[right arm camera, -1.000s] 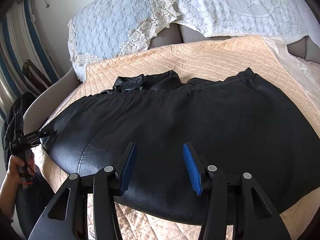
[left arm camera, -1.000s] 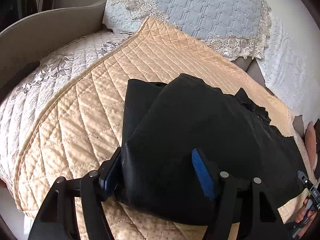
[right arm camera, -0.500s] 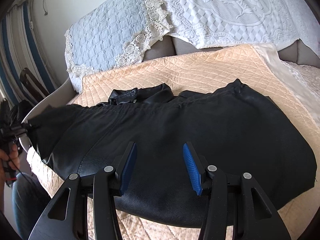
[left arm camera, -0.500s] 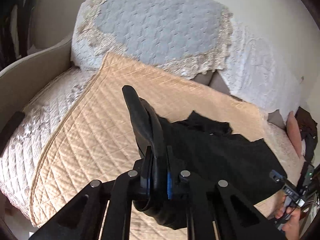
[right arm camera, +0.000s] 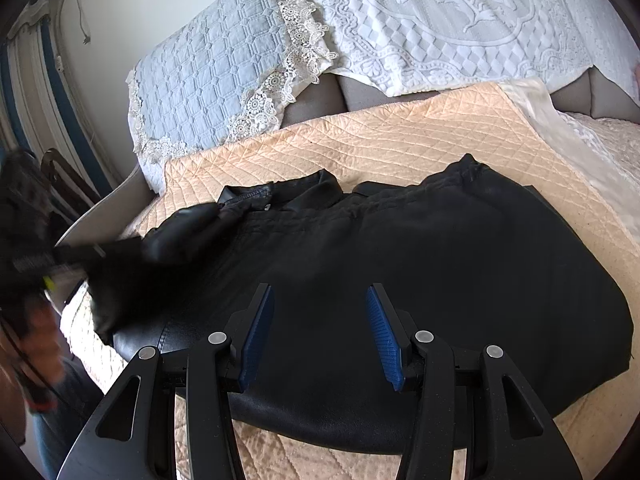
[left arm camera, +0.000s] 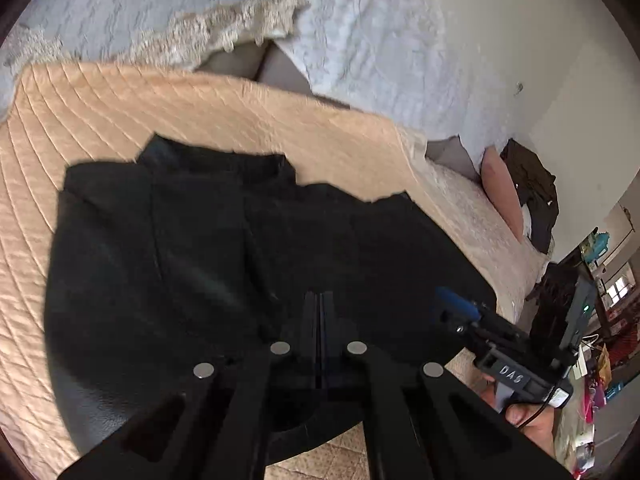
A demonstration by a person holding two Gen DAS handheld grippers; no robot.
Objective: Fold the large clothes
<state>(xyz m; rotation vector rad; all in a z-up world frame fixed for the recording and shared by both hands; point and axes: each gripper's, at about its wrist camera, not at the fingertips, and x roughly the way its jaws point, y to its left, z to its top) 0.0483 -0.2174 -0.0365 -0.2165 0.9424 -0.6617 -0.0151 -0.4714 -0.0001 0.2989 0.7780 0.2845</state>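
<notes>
A black leather jacket lies spread on a peach quilted cover; it also shows in the left wrist view. My left gripper is shut, its fingers pressed together over the jacket; whether cloth is pinched between them is hard to tell. In the right wrist view the blurred left gripper holds the jacket's left end lifted and folded inward. My right gripper is open and empty above the jacket's near edge; it also shows at the right of the left wrist view.
Light blue and white lace covers hang over the sofa back. The grey sofa arm is at the left. A pink cushion and dark clothes lie at the sofa's far right end.
My left gripper has swung right, carrying the jacket's left end over the body of the jacket. The right gripper has stayed open and nearly still.
</notes>
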